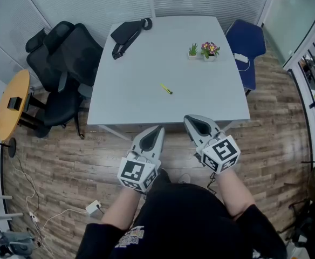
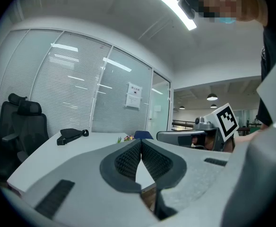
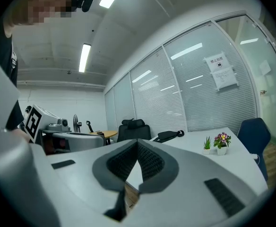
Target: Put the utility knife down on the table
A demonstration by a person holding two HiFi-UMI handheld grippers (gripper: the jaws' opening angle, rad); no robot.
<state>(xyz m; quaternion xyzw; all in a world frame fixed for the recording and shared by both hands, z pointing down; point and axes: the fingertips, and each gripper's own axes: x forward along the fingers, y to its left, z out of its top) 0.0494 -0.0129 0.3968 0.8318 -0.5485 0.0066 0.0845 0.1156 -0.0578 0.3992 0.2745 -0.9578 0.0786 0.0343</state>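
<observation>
A small yellow utility knife [image 1: 166, 89] lies alone on the grey table [image 1: 130, 90], a little beyond its middle. Both grippers hang over the wooden floor on the near side of the table's front edge, well short of the knife. My left gripper [image 1: 158, 128] [image 2: 140, 142] is shut with nothing between its jaws. My right gripper [image 1: 189, 119] [image 3: 137, 142] is also shut and empty. Each gripper view looks low across the tabletop; the knife does not show in either.
A black pouch [image 1: 128, 34] [image 2: 71, 135] [image 3: 168, 135] lies at the table's far left. Two small potted plants [image 1: 205, 50] [image 3: 217, 142] stand at the far right. Black office chairs [image 1: 60, 69] are left of the table, a blue chair [image 1: 246, 45] right, a round wooden table [image 1: 12, 104] farther left.
</observation>
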